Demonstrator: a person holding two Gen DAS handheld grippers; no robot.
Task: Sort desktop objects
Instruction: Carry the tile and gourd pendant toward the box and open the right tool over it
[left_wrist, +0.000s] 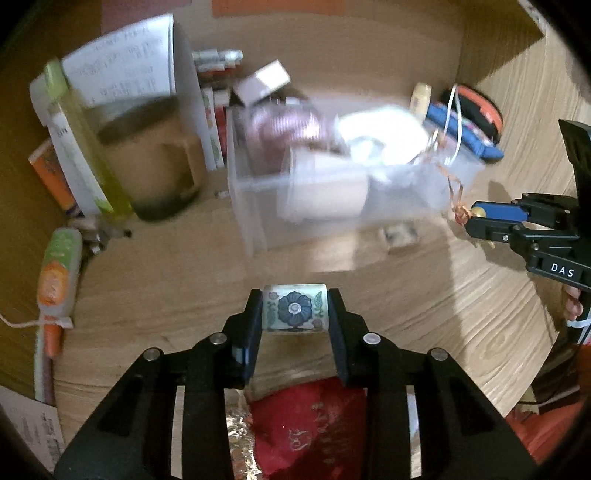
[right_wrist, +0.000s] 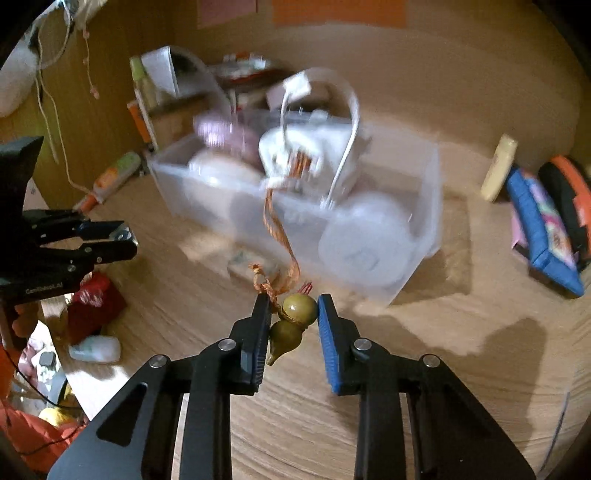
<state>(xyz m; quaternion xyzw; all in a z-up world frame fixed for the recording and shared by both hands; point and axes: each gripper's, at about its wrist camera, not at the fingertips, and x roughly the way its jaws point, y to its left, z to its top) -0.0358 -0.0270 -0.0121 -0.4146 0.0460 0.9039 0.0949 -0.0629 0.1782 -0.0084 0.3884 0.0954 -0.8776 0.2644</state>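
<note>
Left wrist view: left gripper (left_wrist: 295, 312) is clamped on a small rounded white block with a blue flower print (left_wrist: 294, 309), one pad on each short side. The block's long axis runs crosswise between the fingers, flower face up toward the camera. It sits above the light wood desktop (left_wrist: 424, 295), with bare wood ahead up to the clear plastic storage bin (left_wrist: 332, 192). A red printed pouch (left_wrist: 310, 424) lies below the fingers. Left edge is crowded: an orange-and-green tube (left_wrist: 59, 273), upright books and a tan mug (left_wrist: 155, 162), all blurred. The right gripper (left_wrist: 471, 218) enters from the right, just beside the bin's near right corner.

Right wrist view: right gripper (right_wrist: 293, 312) is closed on an olive-green gourd-shaped charm (right_wrist: 291, 321). The pads press its larger bulb; its long axis runs along the fingers, pointed tip toward the camera. An orange braided cord (right_wrist: 280, 236) rises from the charm into the bin (right_wrist: 369, 229), among blurred white contents. Open wood to the right, up to a blue patterned pouch (right_wrist: 539, 229). Left gripper (right_wrist: 125, 240) is at the left edge.
</note>
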